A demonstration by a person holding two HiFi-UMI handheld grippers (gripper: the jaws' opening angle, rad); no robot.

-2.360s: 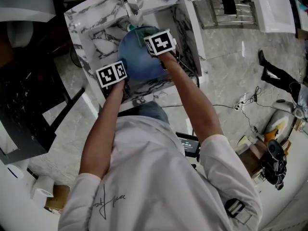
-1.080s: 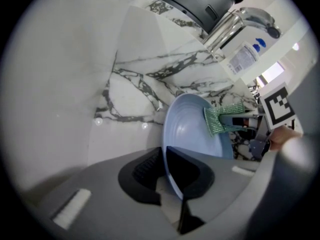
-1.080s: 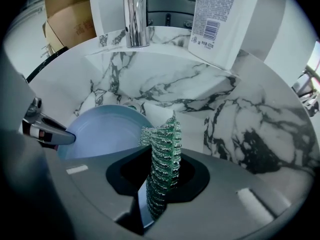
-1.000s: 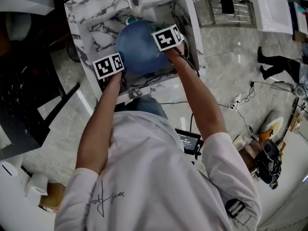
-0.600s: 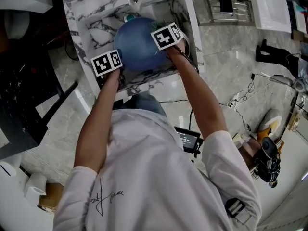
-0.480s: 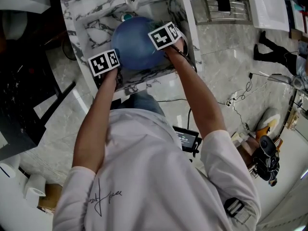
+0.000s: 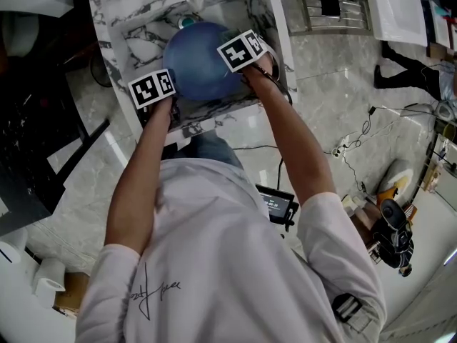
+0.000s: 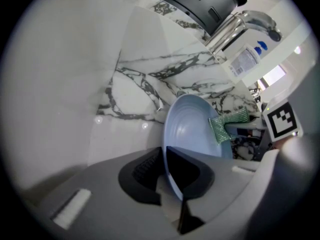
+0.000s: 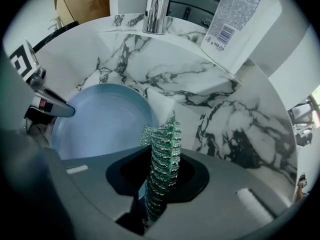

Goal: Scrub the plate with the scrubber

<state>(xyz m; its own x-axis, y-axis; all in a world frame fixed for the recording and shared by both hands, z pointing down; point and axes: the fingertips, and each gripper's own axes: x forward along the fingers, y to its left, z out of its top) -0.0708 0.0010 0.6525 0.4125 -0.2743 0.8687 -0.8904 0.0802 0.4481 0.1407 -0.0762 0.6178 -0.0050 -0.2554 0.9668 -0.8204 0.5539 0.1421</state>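
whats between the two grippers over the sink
The blue plate, in the head view; left gripper clamps its rim, right gripper holds the scrubber.

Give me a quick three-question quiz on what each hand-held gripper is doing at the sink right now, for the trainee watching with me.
1. True or false: the left hand-held gripper is open and empty.
2. What does the right hand-held gripper hold? A) the green scrubber B) a fork C) a cup
3. Fill in: the blue plate is held over the marble ____.
Key: 1 false, it is shut on the plate's rim. 2 A. 3 sink.
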